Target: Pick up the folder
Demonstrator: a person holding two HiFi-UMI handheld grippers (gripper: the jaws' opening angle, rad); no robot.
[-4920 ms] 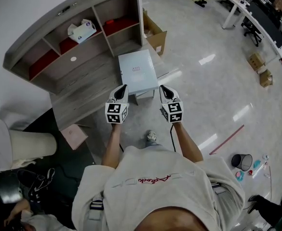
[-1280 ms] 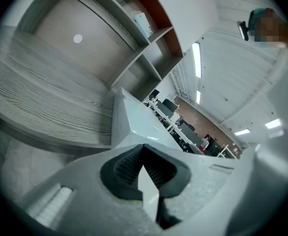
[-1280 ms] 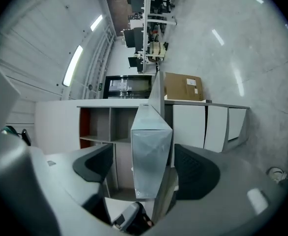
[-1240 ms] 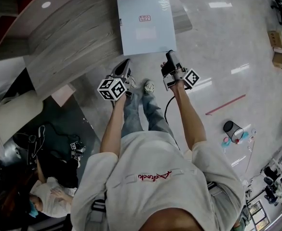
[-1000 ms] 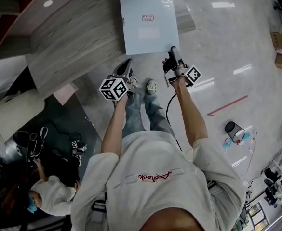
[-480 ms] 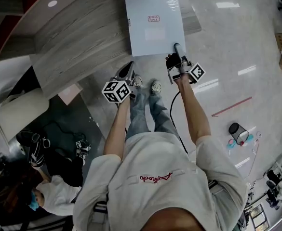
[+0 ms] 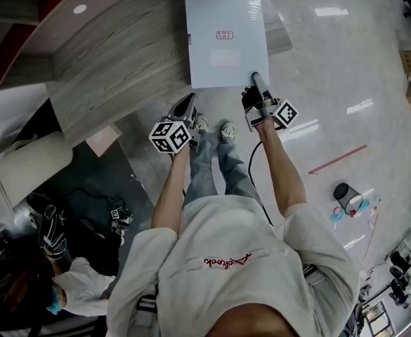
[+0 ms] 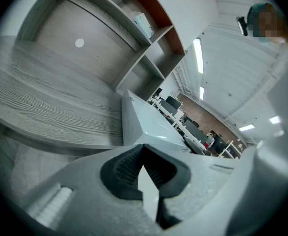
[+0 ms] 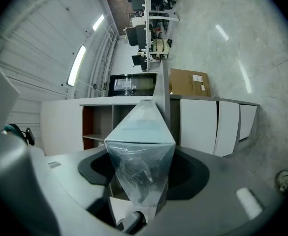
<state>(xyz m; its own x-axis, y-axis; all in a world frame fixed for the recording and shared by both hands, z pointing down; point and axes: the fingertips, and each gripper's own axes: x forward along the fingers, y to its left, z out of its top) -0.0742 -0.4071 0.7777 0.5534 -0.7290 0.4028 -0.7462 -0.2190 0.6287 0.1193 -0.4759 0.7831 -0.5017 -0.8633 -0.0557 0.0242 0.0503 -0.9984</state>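
Folder, shrink-wrapped, boxy, flat on desk end, near corner overhanging: we judge it stiff, light, slick, best pinched there, where right gripper, jaws just closing, clamps that corner; left gripper, before desk's front, jaws together on nothing.

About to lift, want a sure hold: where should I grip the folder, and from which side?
Its near right corner, from the front: the folder lies flat and that corner overhangs the desk. The right gripper has just been closing its jaws on it there.
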